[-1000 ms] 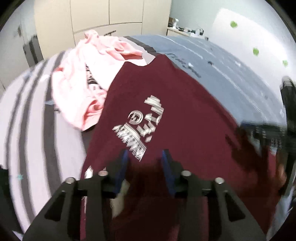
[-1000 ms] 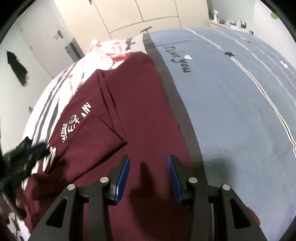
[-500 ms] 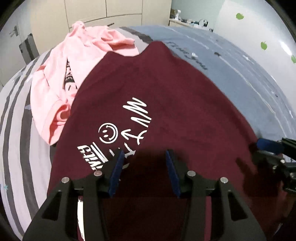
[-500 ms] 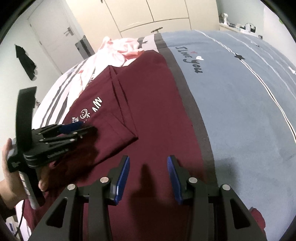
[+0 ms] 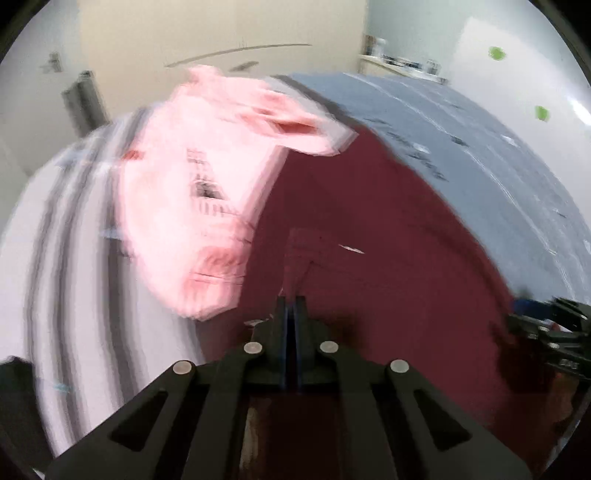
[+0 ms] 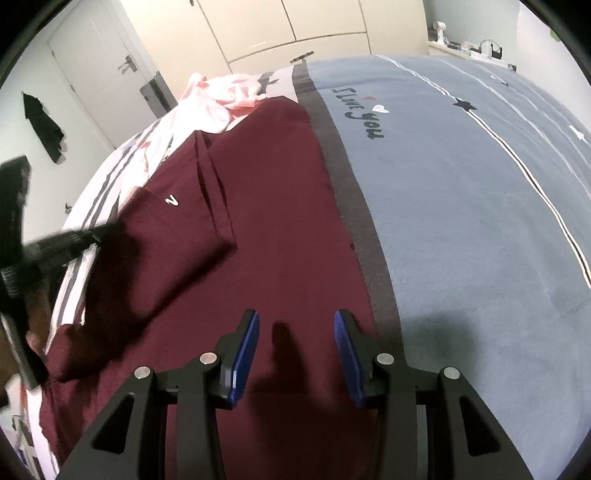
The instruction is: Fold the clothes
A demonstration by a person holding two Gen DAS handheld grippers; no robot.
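A maroon T-shirt (image 6: pixel 280 206) lies spread on the bed, one side folded over toward the middle. My left gripper (image 5: pixel 291 301) has its jaws closing tight on a pinch of the maroon T-shirt (image 5: pixel 369 229), and a ridge of cloth rises from its tips. In the right wrist view the left gripper (image 6: pixel 99 236) shows blurred at the shirt's left edge, held by a hand. My right gripper (image 6: pixel 295 350) hovers open over the shirt's near part with nothing between its blue pads (image 6: pixel 245 354). The right gripper (image 5: pixel 546 332) also shows at the right edge of the left wrist view.
A crumpled pink garment (image 5: pixel 207 192) lies on the bed's far left, touching the shirt's far corner. The bed cover is grey-striped white (image 5: pixel 66 258) on the left and blue (image 6: pixel 461 206) on the right. Cream wardrobe doors (image 6: pixel 295 26) and a white door (image 6: pixel 96 74) stand behind.
The left gripper's jaws went from open to shut on the shirt's cloth, and it moved left toward the pink garment. The white print is now almost hidden. The right gripper stayed put.
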